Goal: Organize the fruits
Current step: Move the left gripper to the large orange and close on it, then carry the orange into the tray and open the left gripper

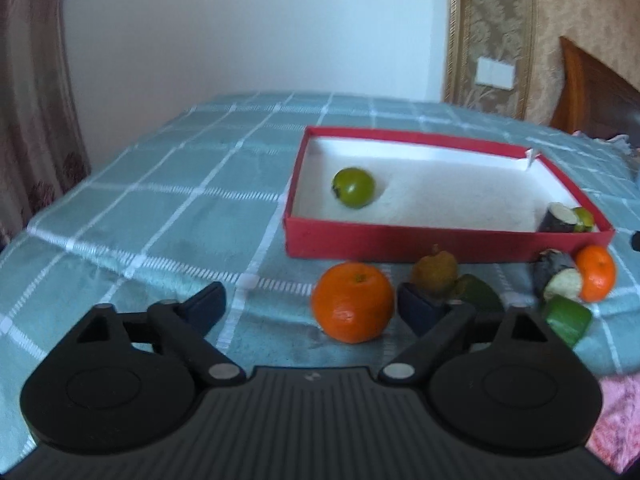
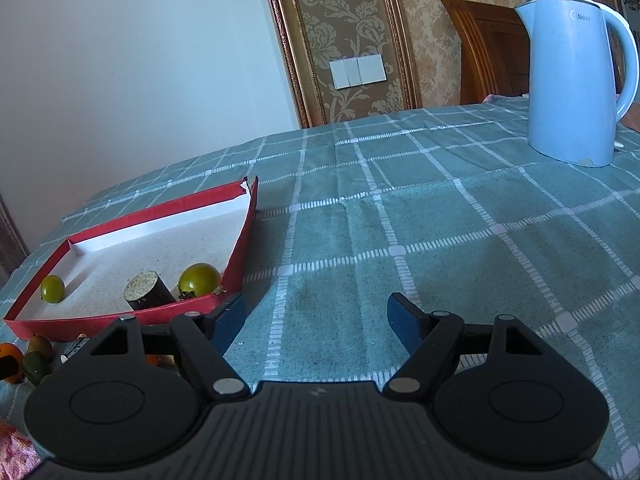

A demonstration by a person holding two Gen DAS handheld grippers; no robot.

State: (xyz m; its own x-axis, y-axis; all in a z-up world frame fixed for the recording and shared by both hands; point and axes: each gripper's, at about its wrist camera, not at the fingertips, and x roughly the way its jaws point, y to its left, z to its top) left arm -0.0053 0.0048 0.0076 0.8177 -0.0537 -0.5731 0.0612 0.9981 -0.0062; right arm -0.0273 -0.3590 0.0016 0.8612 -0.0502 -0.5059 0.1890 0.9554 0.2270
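A red box (image 1: 400, 246) with a white inside lies on the teal checked cloth; it also shows in the right wrist view (image 2: 240, 256). Inside are a green fruit (image 1: 353, 187), a dark cut cylinder (image 2: 148, 291) and another green fruit (image 2: 199, 279). In front of the box lie a large orange (image 1: 353, 301), a brown pear-like fruit (image 1: 435, 272), green pieces (image 1: 568, 318), a second dark cylinder (image 1: 558, 276) and a small orange (image 1: 596, 273). My left gripper (image 1: 310, 306) is open, the large orange between its fingertips. My right gripper (image 2: 316, 322) is open and empty over bare cloth, right of the box.
A light blue kettle (image 2: 572, 80) stands at the back right of the cloth. A wooden headboard (image 2: 488, 48) and patterned wall lie behind it. A curtain (image 1: 32, 100) hangs at the left. Pink fabric (image 1: 616, 416) shows at the near edge.
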